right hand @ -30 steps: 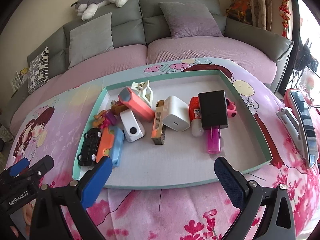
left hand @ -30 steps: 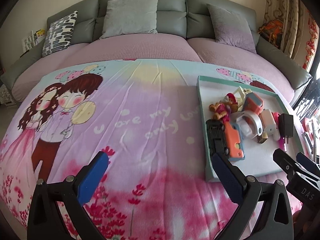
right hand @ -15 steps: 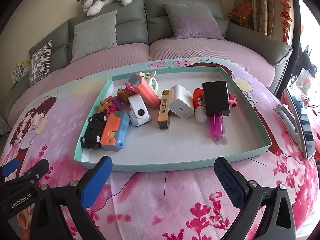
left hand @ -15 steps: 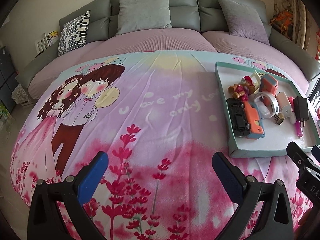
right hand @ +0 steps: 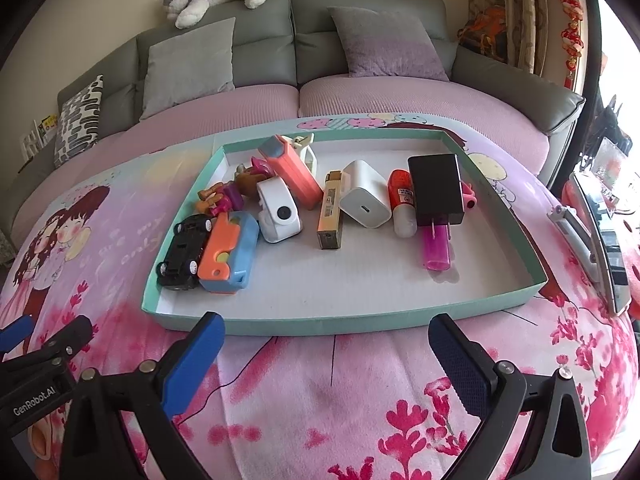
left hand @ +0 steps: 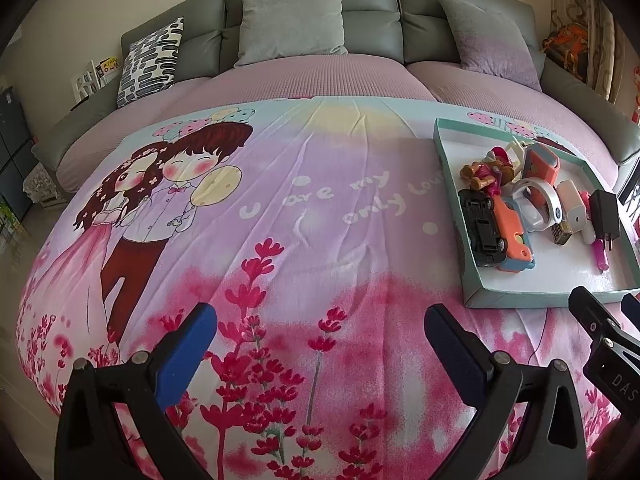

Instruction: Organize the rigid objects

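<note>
Teal-rimmed tray [right hand: 344, 322] of small rigid objects sits on a pink cartoon bedspread [left hand: 280, 216], with both grippers hovering empty in front of it.

Left gripper [left hand: 320, 332] hangs over bare bedspread well to the left of the tray, its blue-padded fingers spread wide with nothing between them; right gripper [right hand: 326, 338] hovers just before the tray's near wall, fingers likewise wide apart and holding nothing. Inside the tray, a black toy car [right hand: 182, 252] lies against the left wall, touching an orange-and-blue case [right hand: 228, 256]; behind these sit a white camera-like gadget [right hand: 278, 212] and a coral box [right hand: 290, 170]. Toward the tray's middle lie a slim gold lighter-like piece [right hand: 330, 216] and a white charger [right hand: 366, 194]; a black charger [right hand: 436, 188] rests across a pink tube [right hand: 436, 252] nearer the right wall.
</note>
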